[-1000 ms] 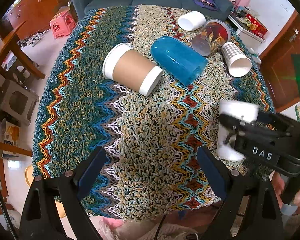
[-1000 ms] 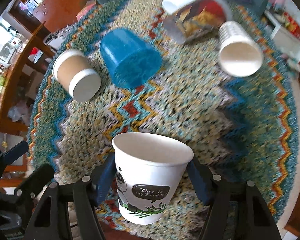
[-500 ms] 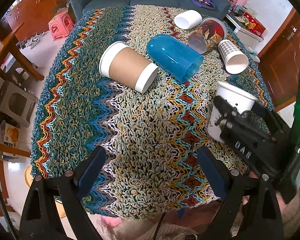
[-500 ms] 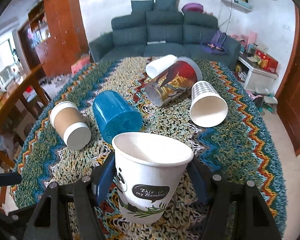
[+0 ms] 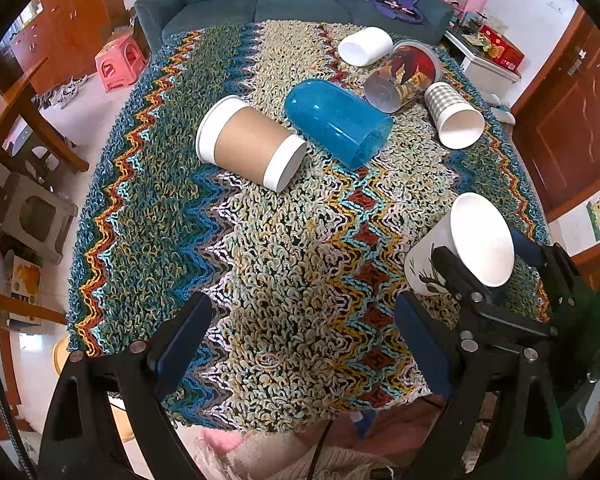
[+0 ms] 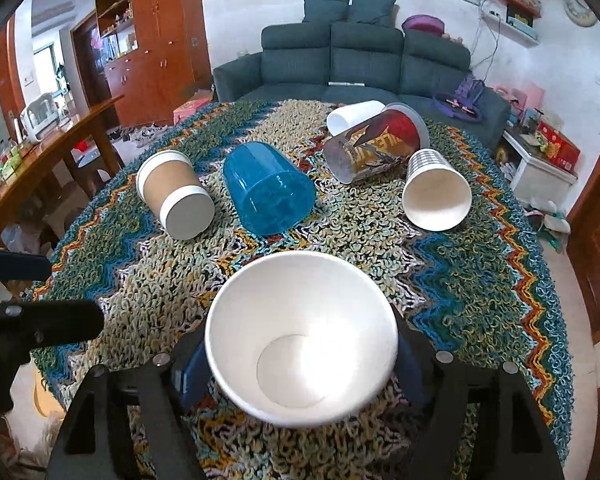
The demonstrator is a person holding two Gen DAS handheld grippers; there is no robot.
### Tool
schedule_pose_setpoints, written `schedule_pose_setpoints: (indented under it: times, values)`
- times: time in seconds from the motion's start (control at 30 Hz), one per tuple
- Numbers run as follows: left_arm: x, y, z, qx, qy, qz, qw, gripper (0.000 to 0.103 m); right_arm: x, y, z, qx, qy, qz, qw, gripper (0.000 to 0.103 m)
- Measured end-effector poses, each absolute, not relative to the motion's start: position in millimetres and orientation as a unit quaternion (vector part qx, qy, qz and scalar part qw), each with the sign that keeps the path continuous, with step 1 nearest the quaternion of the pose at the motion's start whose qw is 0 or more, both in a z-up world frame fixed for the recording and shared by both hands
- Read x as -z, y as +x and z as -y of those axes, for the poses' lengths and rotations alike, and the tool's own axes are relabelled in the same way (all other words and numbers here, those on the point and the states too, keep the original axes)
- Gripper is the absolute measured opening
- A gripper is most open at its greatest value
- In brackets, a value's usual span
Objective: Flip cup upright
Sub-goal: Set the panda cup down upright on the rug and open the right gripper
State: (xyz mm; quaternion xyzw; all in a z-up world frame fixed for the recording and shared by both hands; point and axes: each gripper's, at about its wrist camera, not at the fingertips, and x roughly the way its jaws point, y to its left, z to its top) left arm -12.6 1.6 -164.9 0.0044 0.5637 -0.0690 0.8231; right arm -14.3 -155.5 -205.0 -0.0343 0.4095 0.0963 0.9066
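The right gripper (image 6: 300, 360) pinches the white paper cup (image 6: 302, 338) between its fingers, mouth tilted away, mid-flip above the knitted cloth (image 6: 480, 280); next, level and lower it, while the left gripper (image 5: 300, 344) waits spread.

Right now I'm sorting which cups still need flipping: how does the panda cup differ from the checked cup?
The panda cup is clamped in the right claw; the checked cup is untouched. The panda cup is tilted, its base near the cloth; whether it touches, I cannot tell. The checked cup lies on its side. The panda cup has a leaf print, the checked one a grid. Both are white inside.
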Motion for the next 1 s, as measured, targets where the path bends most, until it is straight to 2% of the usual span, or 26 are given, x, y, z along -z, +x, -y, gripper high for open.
schedule_pose_setpoints:
  times: [0.4,0.63,1.0]
  values:
    - [136.4,-21.4,-0.7,0.074,0.007,-0.542,0.837,0.094,167.1,-35.5,170.8,-0.122,-0.005,-0.365,0.923,0.079]
    - [92.6,-26.0,1.3,0.083,0.008,-0.51,0.856,0.094,113.3,-44.1,168.3,-0.092,-0.033,-0.338,0.936,0.079]
    - [31.2,-36.1,12.6,0.085,0.012,-0.504,0.859,0.094,44.0,-48.2,176.0,-0.007,-0.043,-0.429,0.902,0.079]
